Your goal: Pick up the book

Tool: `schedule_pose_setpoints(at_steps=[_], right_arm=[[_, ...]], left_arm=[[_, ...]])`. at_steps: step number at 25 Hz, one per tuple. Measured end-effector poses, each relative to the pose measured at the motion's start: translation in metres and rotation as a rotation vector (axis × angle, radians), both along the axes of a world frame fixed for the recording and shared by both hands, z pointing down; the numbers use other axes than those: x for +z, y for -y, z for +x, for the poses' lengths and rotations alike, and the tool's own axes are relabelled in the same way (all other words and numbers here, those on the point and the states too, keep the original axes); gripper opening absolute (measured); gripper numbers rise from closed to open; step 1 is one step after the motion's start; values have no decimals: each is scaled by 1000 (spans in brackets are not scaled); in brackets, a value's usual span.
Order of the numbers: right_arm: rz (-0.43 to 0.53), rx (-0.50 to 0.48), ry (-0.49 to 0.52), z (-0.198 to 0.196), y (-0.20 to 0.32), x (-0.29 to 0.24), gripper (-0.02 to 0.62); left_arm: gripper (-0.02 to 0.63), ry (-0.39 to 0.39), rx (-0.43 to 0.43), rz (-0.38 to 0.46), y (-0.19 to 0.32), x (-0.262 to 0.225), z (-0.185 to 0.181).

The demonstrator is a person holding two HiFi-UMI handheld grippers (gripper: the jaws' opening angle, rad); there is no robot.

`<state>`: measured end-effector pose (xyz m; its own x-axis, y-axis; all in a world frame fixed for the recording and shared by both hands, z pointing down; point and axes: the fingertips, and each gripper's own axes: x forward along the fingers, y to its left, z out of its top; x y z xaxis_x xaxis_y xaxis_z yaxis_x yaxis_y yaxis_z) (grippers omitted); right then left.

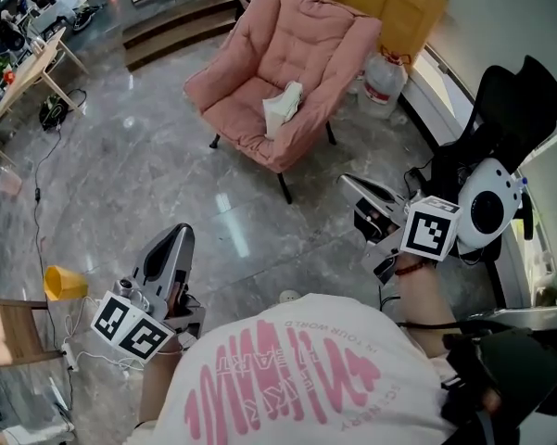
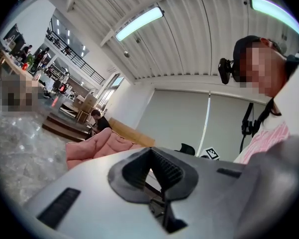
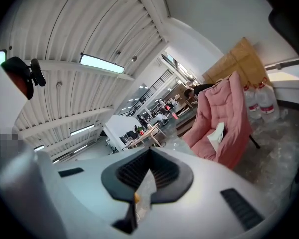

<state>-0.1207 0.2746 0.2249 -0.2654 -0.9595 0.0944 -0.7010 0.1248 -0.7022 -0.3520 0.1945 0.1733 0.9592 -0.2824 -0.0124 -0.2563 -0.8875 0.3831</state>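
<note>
Grey polished stone floor [image 1: 120,156], glossy, with light reflections. Pink padded armchair [image 1: 306,44] on dark legs stands on it, far centre. White book [image 1: 283,108] lies on armchair seat, toward its right side. Clear water jug [image 1: 383,80] on floor just right of armchair. Yellow cone [image 1: 63,283] near left. Black cable [image 1: 39,165] trails along left side. Wooden steps [image 1: 176,26] far, left of armchair. Wooden table [image 1: 28,68] far left.

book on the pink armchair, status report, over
Shut and empty: left gripper, right gripper. Untouched pale cream book lies on pink padded armchair. Only grey marble floor between.
</note>
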Motion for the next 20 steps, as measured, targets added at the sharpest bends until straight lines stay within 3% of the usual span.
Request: schedule_pose_setpoints(at_steps=[14, 17, 20], right_arm=[[17, -71, 51, 27, 16, 9, 6], [22, -63, 39, 36, 16, 12, 5], [5, -42, 89, 42, 14, 20, 5]], left_arm=[[8, 5, -20, 16, 11, -2, 41], [8, -3, -13, 14, 11, -4, 48], [8, 14, -6, 31, 11, -5, 55]])
